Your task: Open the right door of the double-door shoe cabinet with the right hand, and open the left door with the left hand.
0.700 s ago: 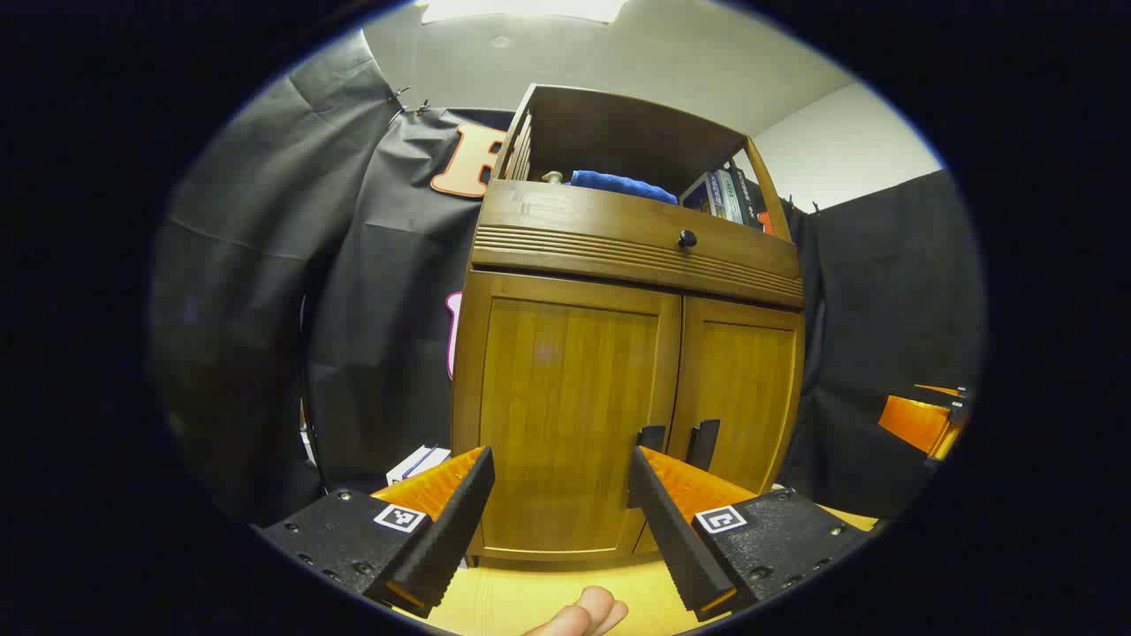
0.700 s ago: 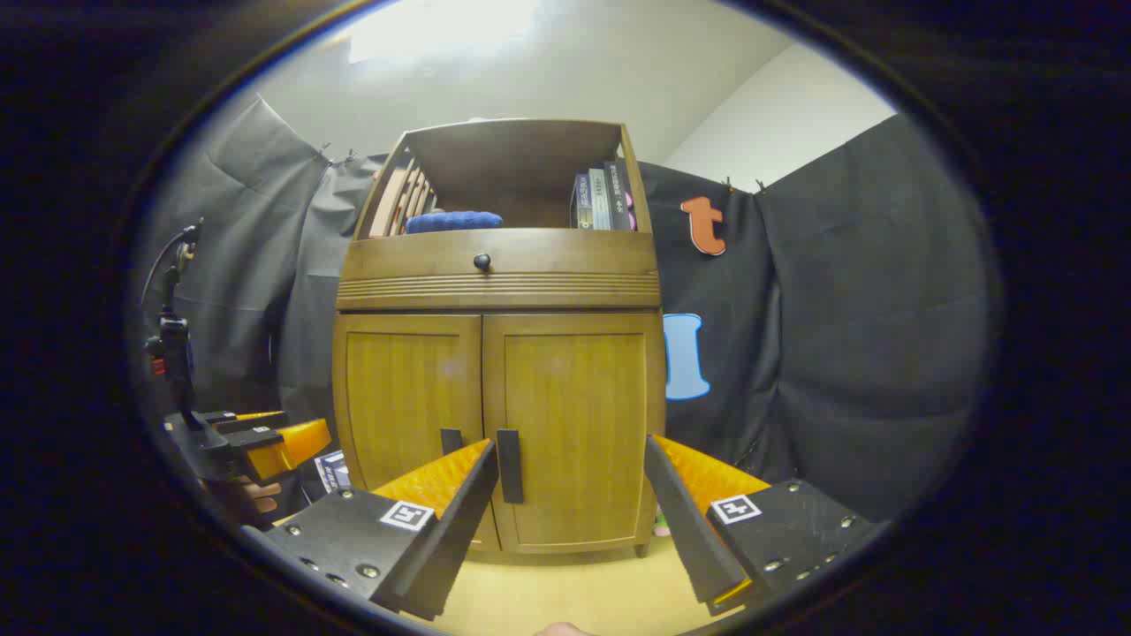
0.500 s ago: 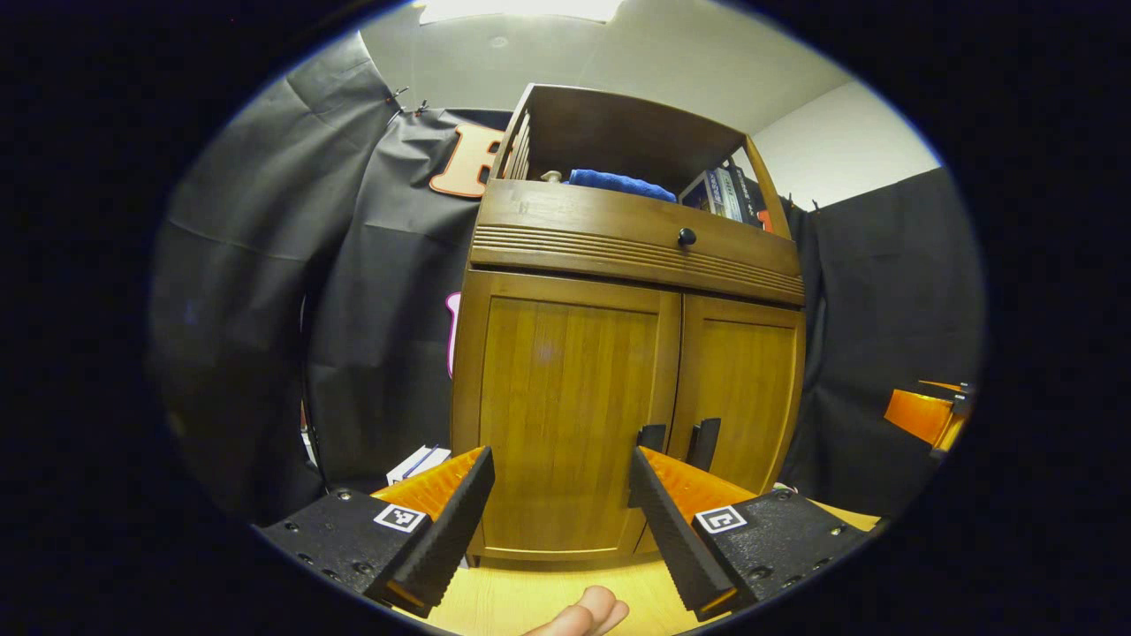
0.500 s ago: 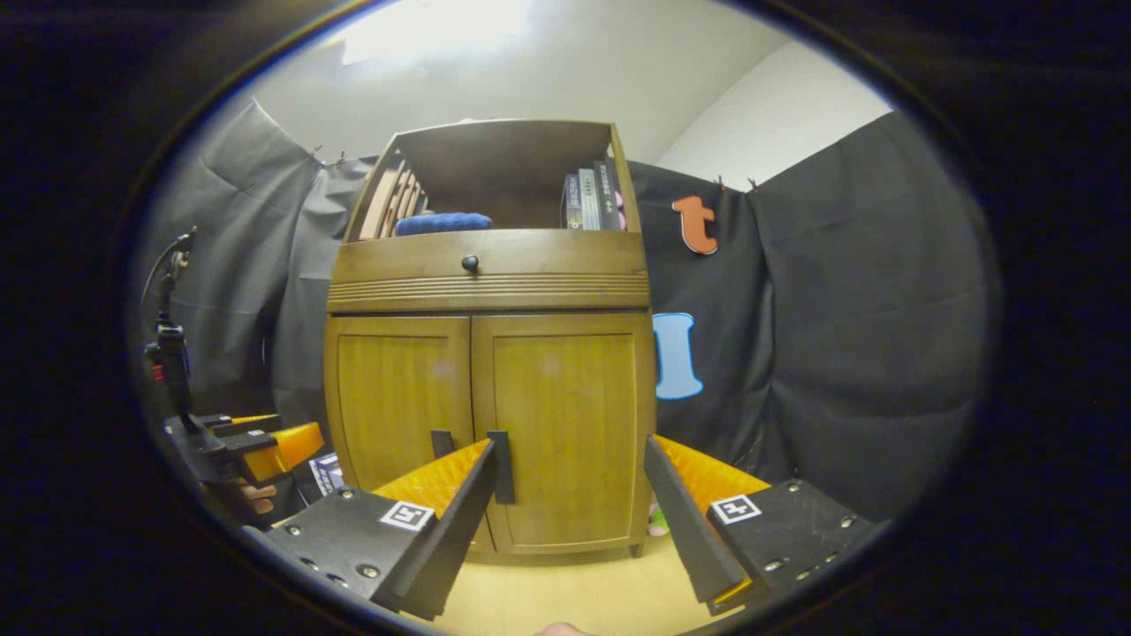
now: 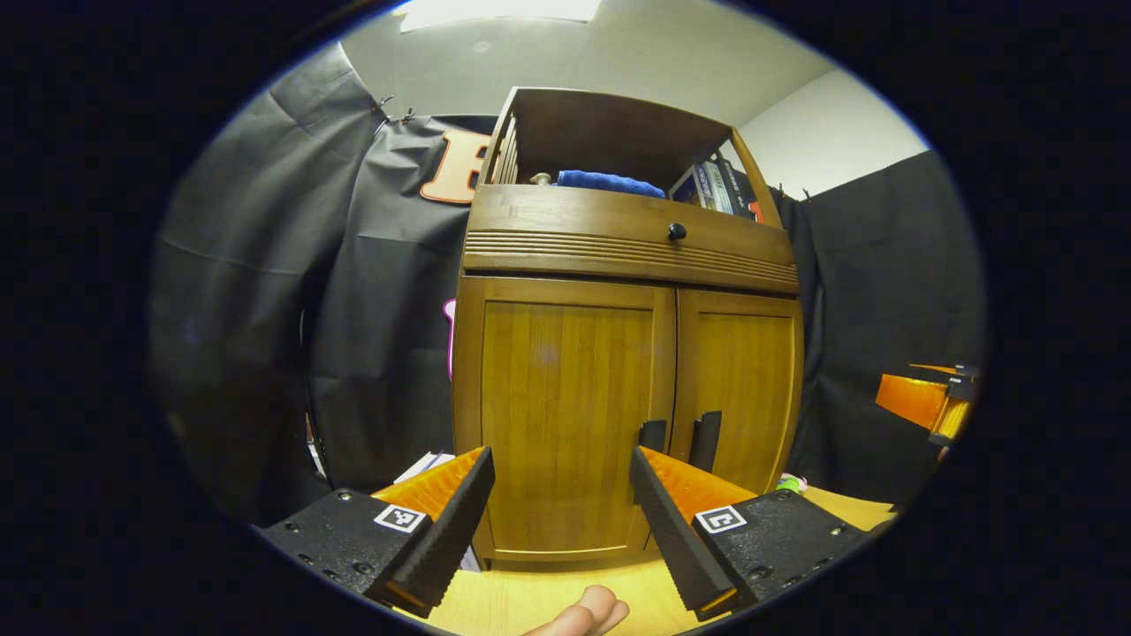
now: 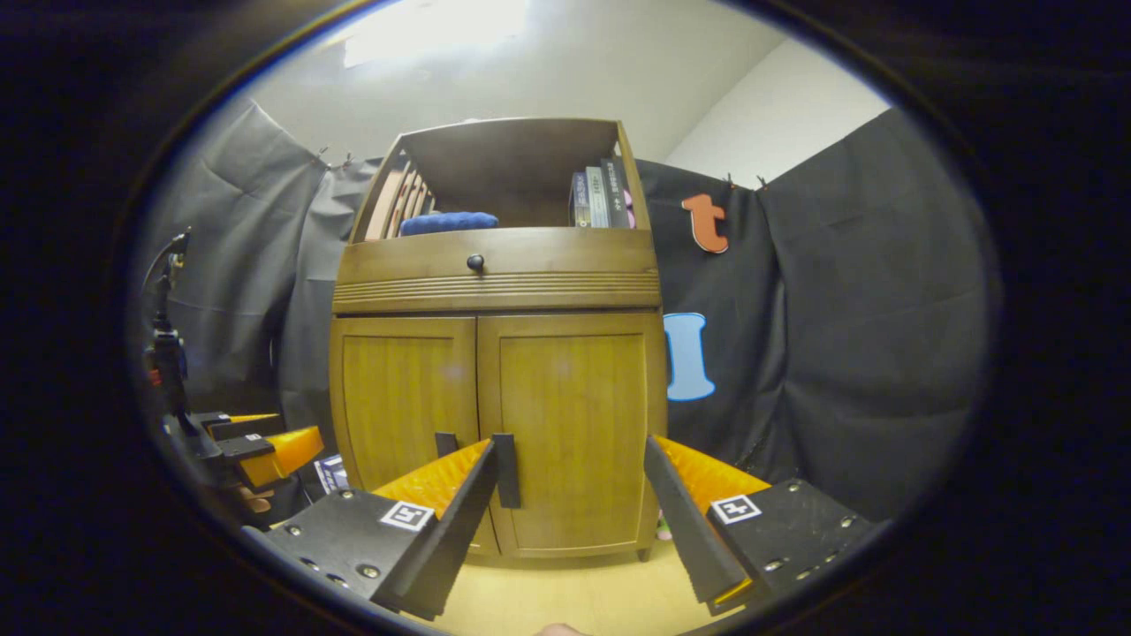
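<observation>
Facing right claw point(image 6: 565, 503): closed cabinet point(image 6: 499, 389).

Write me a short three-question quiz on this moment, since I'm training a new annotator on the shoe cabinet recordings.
1. True or false: both doors of the shoe cabinet are open.
2. What lies between the slats and the books in the open top shelf? A) blue folded cloth B) a shoe C) a lamp
3. Fill in: the right gripper is open, and the right door's dark ______ shows just beside its left finger.

Key: 1 false, the left door and right door are shut; the left gripper is open, apart from them. 2 A. 3 handle.
</observation>
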Available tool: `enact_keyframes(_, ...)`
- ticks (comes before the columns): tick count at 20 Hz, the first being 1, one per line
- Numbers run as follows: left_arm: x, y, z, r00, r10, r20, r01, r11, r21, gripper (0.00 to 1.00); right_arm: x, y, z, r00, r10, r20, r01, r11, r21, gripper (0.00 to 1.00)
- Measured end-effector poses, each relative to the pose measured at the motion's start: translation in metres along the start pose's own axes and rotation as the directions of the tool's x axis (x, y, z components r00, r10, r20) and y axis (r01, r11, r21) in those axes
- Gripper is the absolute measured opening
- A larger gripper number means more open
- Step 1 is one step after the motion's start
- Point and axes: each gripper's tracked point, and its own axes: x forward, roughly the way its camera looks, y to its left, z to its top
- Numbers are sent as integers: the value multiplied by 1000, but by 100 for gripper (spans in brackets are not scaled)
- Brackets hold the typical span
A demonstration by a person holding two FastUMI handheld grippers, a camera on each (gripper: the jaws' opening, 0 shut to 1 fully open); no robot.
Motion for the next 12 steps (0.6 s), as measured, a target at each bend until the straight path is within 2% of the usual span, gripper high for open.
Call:
enact_keyframes(2, 0, 4, 1, 1000, 9, 7, -9, 1000, 4, 91, 6, 6, 2, 1000, 11, 5, -11, 1000, -15, 94)
enact_keyframes(3, 1, 5, 2, 1000, 11, 7, -11, 1000, 6, 95, 11, 12, 0, 1000, 21, 5, -21, 1000, -19, 94)
enact_keyframes(4, 1, 6, 3, 1000, 15, 7, -15, 1000, 6, 95, 16, 16, -2, 999, 32, 0, -32, 999, -22, 98)
enact_keyframes(5, 1, 7, 3, 1000, 17, 8, -17, 1000, 8, 95, 21, 18, -5, 999, 33, -9, -33, 999, -24, 94)
enact_keyframes(6, 0, 8, 4, 1000, 19, 11, -19, 1000, 8, 91, 28, 19, -7, 999, 34, -13, -34, 999, -18, 93)
enact_keyframes(9, 1, 14, 6, 999, 31, 11, -31, 1000, 6, 91, 53, 34, -20, 997, 72, -43, -71, 997, 24, 98)
enact_keyframes(10, 2, 17, 7, 999, 35, 12, -35, 999, -1, 91, 63, 37, -29, 995, 75, -65, -73, 997, 31, 94)
enact_keyframes(11, 2, 18, 8, 999, 36, 11, -36, 999, -10, 91, 74, 40, -36, 993, 81, -85, -78, 996, 30, 94)
enact_keyframes(12, 1, 20, 8, 999, 34, 9, -34, 999, -16, 91, 85, 43, -44, 991, 84, -103, -82, 996, 25, 98)
